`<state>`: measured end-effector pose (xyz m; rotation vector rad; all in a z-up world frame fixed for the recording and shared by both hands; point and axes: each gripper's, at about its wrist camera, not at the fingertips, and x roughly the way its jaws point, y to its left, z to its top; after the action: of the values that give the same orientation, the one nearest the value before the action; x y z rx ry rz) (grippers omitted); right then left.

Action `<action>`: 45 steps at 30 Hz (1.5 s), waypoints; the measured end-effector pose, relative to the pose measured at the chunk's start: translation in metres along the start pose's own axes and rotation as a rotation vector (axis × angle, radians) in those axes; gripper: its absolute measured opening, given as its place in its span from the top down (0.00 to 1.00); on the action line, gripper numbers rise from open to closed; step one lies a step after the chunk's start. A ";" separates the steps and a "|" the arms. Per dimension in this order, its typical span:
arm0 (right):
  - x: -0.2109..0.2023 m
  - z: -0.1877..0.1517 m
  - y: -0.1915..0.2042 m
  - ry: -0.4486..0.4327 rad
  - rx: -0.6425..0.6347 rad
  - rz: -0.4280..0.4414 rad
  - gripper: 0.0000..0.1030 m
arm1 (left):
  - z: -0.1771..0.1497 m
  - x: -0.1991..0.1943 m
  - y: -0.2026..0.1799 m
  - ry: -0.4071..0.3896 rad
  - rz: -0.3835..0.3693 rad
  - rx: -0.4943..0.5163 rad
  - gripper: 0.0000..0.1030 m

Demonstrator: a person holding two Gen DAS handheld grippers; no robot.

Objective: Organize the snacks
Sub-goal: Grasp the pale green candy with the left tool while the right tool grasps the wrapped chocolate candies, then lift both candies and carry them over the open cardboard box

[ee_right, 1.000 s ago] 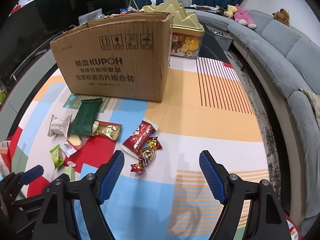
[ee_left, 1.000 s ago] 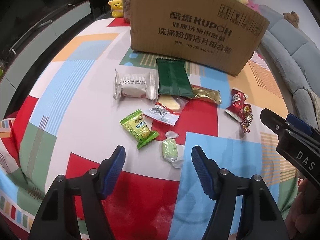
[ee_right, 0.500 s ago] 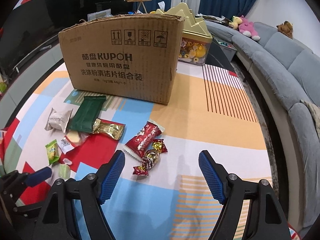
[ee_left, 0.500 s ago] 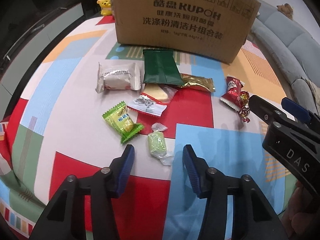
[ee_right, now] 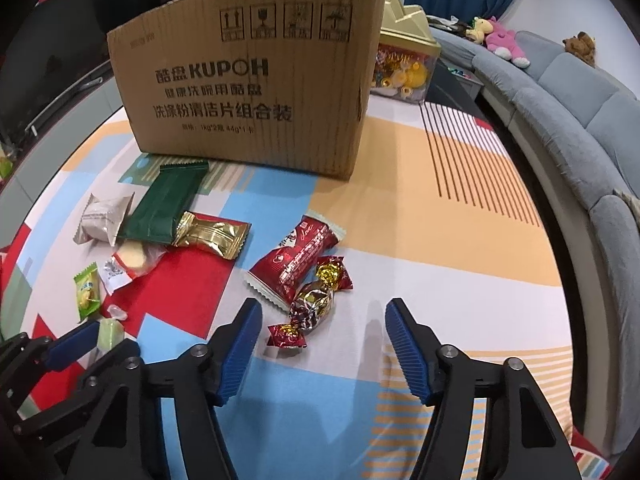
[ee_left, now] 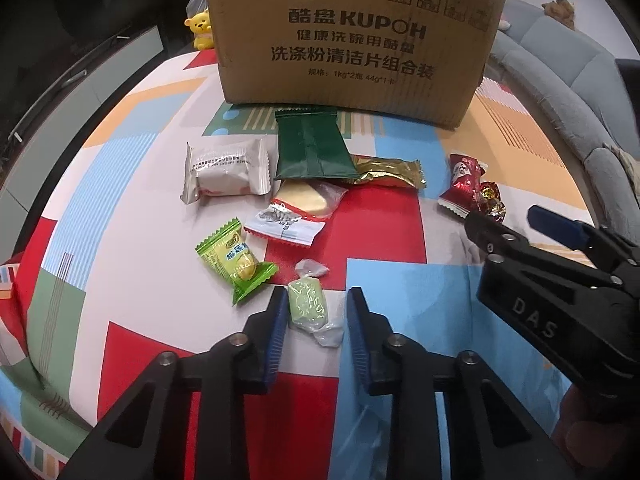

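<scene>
Several wrapped snacks lie on a patterned tablecloth (ee_left: 120, 200) in front of a cardboard box (ee_left: 352, 40). My left gripper (ee_left: 317, 300) points down over a pale green candy (ee_left: 308, 308), which lies between its closing jaws; the left pad is at the candy's side and the right pad stands off it. My right gripper (ee_right: 323, 312) has its jaws closing too, with a red and gold foil candy (ee_right: 312, 306) on the cloth between them, untouched. A red packet (ee_right: 296, 256) lies right behind that candy. The box (ee_right: 248, 92) stands upright behind the snacks.
Left of the candies lie a bright green packet (ee_left: 232, 260), a clear biscuit packet (ee_left: 296, 216), a white wrapped cake (ee_left: 226, 172), a dark green packet (ee_left: 310, 148) and a gold packet (ee_left: 388, 172). A gold-lidded toy box (ee_right: 404, 64) and a grey sofa (ee_right: 580, 120) are at the right.
The left jaws have narrowed around the pale green candy. The right gripper has sunk toward the foil candy and its jaws have come closer together.
</scene>
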<state>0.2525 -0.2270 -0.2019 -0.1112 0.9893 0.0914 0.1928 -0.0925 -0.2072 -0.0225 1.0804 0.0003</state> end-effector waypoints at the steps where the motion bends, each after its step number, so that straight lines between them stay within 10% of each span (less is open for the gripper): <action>1: 0.003 0.000 0.000 0.008 0.002 0.005 0.46 | 0.000 0.000 -0.001 -0.003 -0.005 0.005 0.78; 9: 0.002 -0.005 0.003 0.011 -0.015 0.015 0.82 | 0.000 0.000 -0.002 -0.011 -0.007 0.020 0.81; 45: -0.062 0.006 0.008 -0.082 0.008 -0.023 0.83 | 0.016 -0.048 0.002 -0.094 -0.007 0.047 0.82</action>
<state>0.2226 -0.2199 -0.1470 -0.1102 0.9066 0.0703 0.1842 -0.0898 -0.1571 0.0160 0.9865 -0.0297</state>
